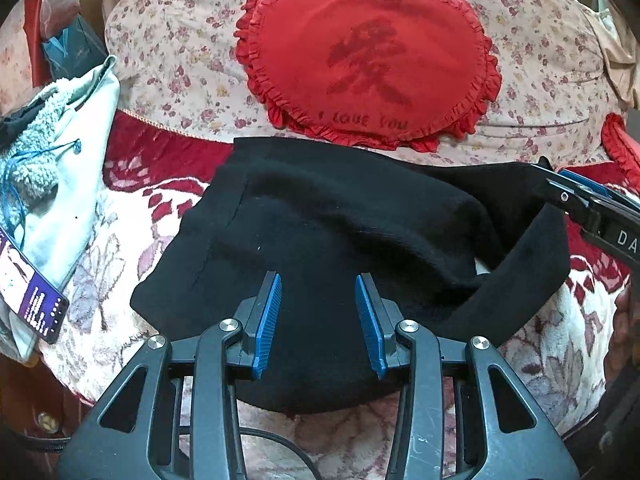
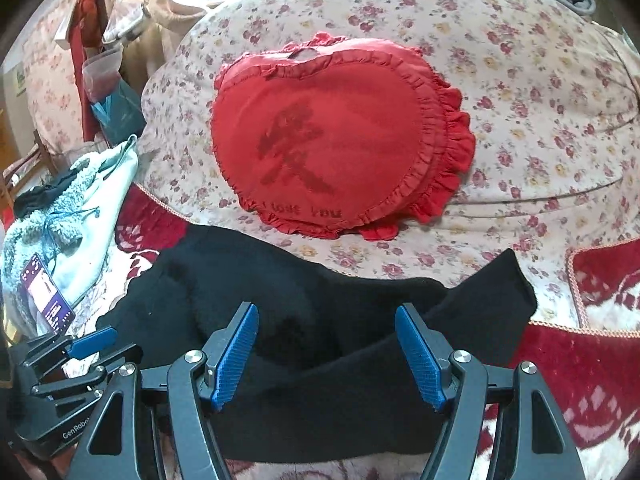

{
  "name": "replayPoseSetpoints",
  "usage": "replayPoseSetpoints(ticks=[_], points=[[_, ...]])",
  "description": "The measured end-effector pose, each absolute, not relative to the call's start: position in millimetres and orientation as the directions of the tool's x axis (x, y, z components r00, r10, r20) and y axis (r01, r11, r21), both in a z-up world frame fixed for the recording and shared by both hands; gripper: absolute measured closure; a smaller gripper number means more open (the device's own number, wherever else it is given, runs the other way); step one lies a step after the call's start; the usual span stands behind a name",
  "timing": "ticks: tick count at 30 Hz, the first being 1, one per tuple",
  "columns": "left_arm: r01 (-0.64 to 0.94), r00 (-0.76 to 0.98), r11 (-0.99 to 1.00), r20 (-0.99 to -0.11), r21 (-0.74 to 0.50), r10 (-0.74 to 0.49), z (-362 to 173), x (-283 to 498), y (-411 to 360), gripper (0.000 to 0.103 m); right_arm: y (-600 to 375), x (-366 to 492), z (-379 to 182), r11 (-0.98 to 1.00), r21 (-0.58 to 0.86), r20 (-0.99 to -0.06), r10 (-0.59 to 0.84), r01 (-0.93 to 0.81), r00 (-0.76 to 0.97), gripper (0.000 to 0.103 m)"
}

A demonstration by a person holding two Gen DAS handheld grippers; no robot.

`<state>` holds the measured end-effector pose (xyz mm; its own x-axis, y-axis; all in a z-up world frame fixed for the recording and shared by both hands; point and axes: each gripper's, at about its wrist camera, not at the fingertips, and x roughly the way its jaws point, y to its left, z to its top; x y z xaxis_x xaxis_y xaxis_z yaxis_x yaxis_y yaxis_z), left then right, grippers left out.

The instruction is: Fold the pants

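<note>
A floral quilt point(image 2: 520, 92) is bulging across the back of both views, w/ a red-and-white patterned blanket point(image 1: 132, 208) spreading out in front of it. The black pants point(image 1: 320, 232) are lying on that blanket, just in front of the quilt's edge, bunched & partly doubled over; one strip is crossing over the rest toward the right and ending near the quilt in the right wrist view point(image 2: 500, 292).

A red heart cushion point(image 1: 368, 52) w/ ruffled trim is resting on the quilt, directly behind the pants, printed side up. At left a pale fleece-lined garment point(image 1: 60, 168) is sitting heaped on the blanket, apart from the pants, w/ a phone point(image 1: 32, 292) lying on its near edge, screen lit.

Left gripper point(image 1: 318, 284) is hovering over the pants' near portion, jaws apart, blue pads not pressing any cloth, nothing held. Right gripper point(image 2: 326, 316) is also pointing down at the pants, jaws spread wide, empty; the fabric is showing between the fingers but not pinched. Each gripper is showing at the edge of the other's view: right one at far right point(image 1: 584, 196), left one at lower left point(image 2: 86, 344).
</note>
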<state>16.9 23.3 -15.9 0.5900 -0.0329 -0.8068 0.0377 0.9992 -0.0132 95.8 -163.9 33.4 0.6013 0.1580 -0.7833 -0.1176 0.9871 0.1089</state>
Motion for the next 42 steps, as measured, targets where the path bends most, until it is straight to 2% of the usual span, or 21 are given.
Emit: replayPoseSetpoints(ticks=[14, 19, 22, 29, 33, 36, 42], points=[[0.026, 0.552, 1.000, -0.833, -0.002, -0.016, -35.9, 23.3, 28.2, 0.065, -172.8, 124.9, -2.8, 0.991, 0.085, -0.858, 0.125, -0.103, 0.498, 0.033], [0.027, 0.533, 1.000, -0.846, -0.003, -0.017, -45.0, 19.2, 32.4, 0.065, -185.0, 87.3, -17.3, 0.994, 0.012, -0.908, 0.058, -0.113, 0.415, 0.036], [0.028, 0.522, 1.000, -0.853, -0.005, -0.019, -50.2, 13.6, 36.1, 0.065, -203.2, 53.3, -24.8, 0.993, 0.057, -0.920, 0.091, -0.101, 0.381, 0.038], [-0.034, 0.540, 0.999, -0.842, -0.029, -0.006, -40.4, -0.8, 67.9, 0.065, -226.1, 7.8, -14.2, 0.991, 0.129, -0.916, 0.131, -0.030, 0.380, 0.038], [-0.098, 0.550, 0.994, -0.835, -0.045, 0.016, -31.4, -4.2, 94.6, 0.065, -229.7, 6.4, 5.5, 0.975, 0.220, -0.874, 0.205, -0.018, 0.441, 0.038], [-0.138, 0.543, 0.989, -0.839, -0.061, 0.024, -30.9, -1.4, 109.7, 0.065, -212.0, 13.4, 16.6, 0.961, 0.268, -0.837, 0.269, -0.072, 0.477, 0.038], [-0.199, 0.512, 0.976, -0.859, -0.088, 0.027, -39.6, 3.8, 130.5, 0.065, -159.5, 29.0, 11.3, 0.951, 0.240, -0.823, 0.306, -0.195, 0.479, 0.038]])
